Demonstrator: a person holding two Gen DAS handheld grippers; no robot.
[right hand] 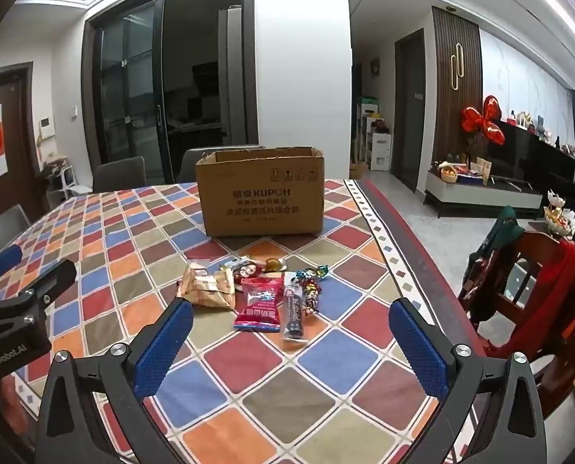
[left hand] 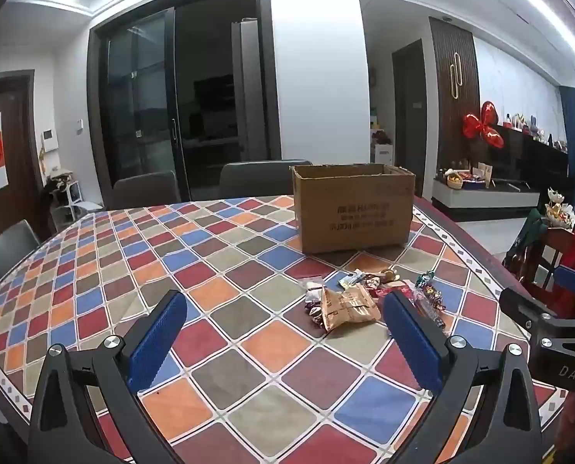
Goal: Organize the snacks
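Right, both my grippers hang over the checked tablecloth with nothing between the pads, jaws spread wide: left gripper, right gripper. The snack pile sits just ahead of the right one, in front of the cardboard box, which reads KUPOH. The red packet and the dark stick pack lie lengthwise, pointing away from my fingers; the tan bag sits further left. From the left view the pile is off to the right, so I judge the right hand better lined up.
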